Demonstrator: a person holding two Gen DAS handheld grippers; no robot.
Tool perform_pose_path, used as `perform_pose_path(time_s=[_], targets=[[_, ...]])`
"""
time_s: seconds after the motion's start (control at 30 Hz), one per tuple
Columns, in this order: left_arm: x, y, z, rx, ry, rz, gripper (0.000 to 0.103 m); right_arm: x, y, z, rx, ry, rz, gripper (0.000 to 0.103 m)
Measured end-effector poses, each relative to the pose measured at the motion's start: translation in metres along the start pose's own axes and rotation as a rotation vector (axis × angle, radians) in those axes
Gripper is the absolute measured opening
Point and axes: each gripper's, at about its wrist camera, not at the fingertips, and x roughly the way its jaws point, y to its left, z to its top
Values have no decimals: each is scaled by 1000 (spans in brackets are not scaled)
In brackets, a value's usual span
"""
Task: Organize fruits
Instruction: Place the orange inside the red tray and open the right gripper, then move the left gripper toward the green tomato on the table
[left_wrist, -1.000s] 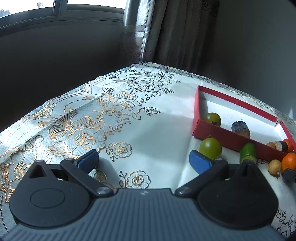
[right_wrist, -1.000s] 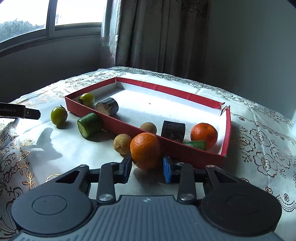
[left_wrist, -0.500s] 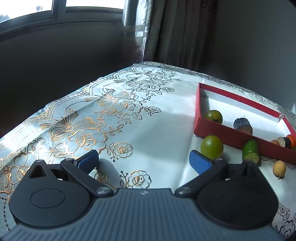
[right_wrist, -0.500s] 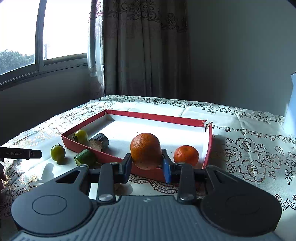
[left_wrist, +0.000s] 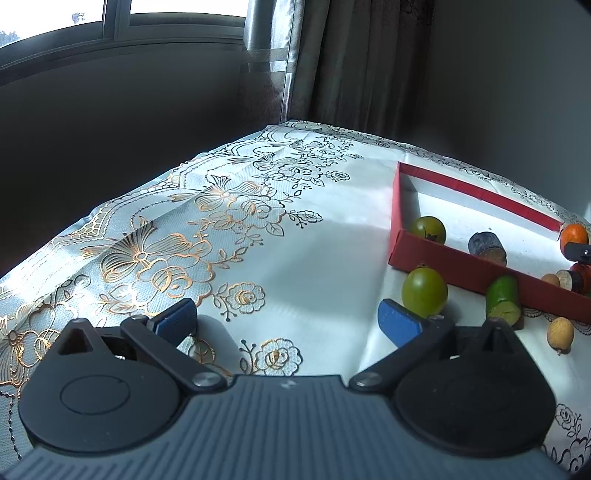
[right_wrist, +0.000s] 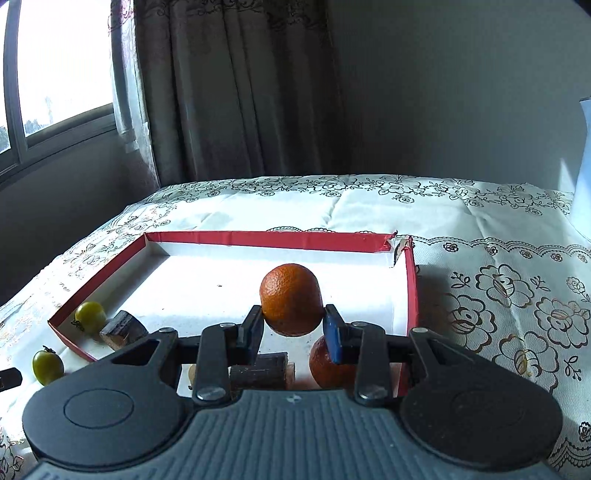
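red tray (right_wrist: 229, 238) mid-frame holds a green tomato (right_wrist: 89, 316), dark chunks, an orange; right gripper (right_wrist: 293, 328) clamps a dimpled orange (right_wrist: 290, 308); left gripper (left_wrist: 288, 321) gapes wide.

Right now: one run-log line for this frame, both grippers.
right gripper: shut on orange, over red tray | left gripper: open, empty, low over tablecloth | green tomato: outside tray
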Motion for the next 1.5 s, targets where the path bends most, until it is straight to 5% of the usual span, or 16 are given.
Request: perform_pose_path(time_s=[0.53,0.6,0.73,1.13,1.5], targets=[[1,-1,0,7,0,14,103,-19,3,-1,-9,-38,-4,38],[1,-1,0,9,0,14,103,-33,3,-4,-16,-59,0,42],[1,-1,-1,9,-1,15,103,-68,1,-21,-18,-103,-12,68],[-3,-3,-1,17,-20,-1,103,-93,-25,-73,69,-44,-34,70],[-14,-44,-3,210,-107,-75,103,-93,-35,-75,127,-36,5,78]])
